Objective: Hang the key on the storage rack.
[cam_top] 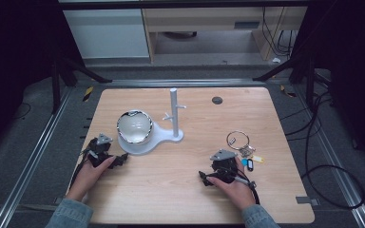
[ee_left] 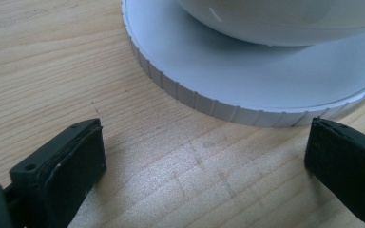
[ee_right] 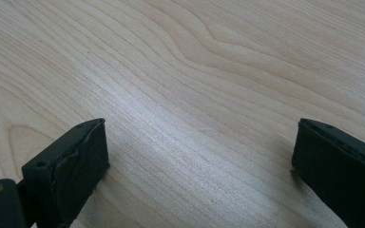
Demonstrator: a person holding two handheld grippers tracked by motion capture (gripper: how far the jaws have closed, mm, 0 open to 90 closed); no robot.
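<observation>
Left gripper before white base; keyring overhead.

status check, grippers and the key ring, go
Left gripper open, by the white stand's base. Right gripper open over bare table. Key ring untouched, beyond the right hand. Nothing in the way.

On your light wooden table: one shiny white bowl ahead of your left gripper, one white stand with an upright post, one metal key ring with coloured tags beside your right gripper, two grippers in all.
</observation>
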